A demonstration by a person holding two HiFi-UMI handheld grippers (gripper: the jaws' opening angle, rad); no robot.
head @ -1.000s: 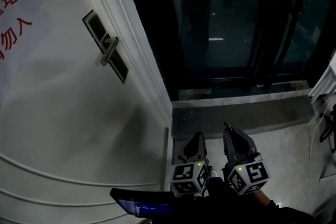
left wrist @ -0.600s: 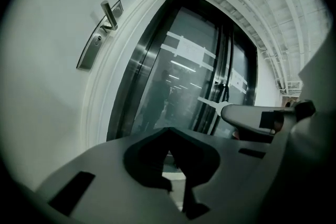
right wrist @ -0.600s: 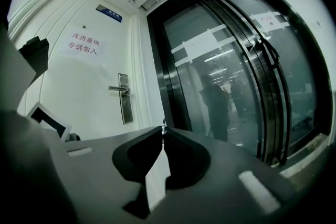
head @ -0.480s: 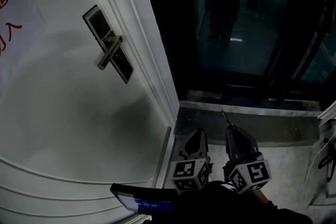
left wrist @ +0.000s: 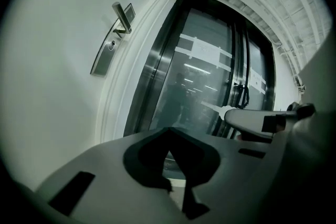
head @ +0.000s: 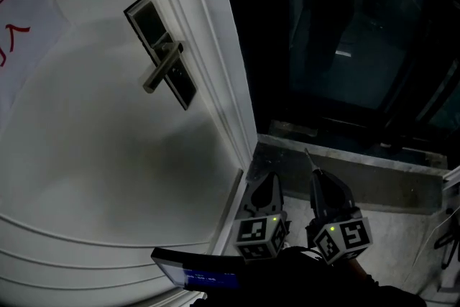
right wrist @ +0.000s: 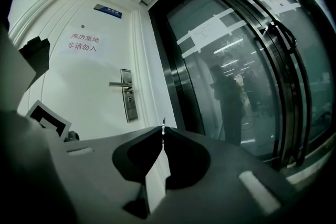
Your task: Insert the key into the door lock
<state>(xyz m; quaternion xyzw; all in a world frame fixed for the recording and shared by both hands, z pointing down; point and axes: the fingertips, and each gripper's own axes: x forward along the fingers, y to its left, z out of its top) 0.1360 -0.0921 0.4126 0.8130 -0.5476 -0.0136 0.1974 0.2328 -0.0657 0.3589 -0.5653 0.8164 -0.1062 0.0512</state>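
My right tongs (right wrist: 163,132) pinch the key (right wrist: 163,122), its thin tip poking out past them. My left tongs (left wrist: 170,132) are closed on nothing. Both hang low beside the white door (head: 108,154), well apart from its lock plate (head: 162,52) and lever handle (head: 163,68)

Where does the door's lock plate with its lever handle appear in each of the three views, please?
Head view: lock plate sits upper left of centre, slanted on the white door.
Left gripper view: lock plate sits upper left, bowed by the lens.
Right gripper view: lock plate stands upright, left of centre.
Shared landmark: the white door frame moulding runs just right of it, beside dark glass.
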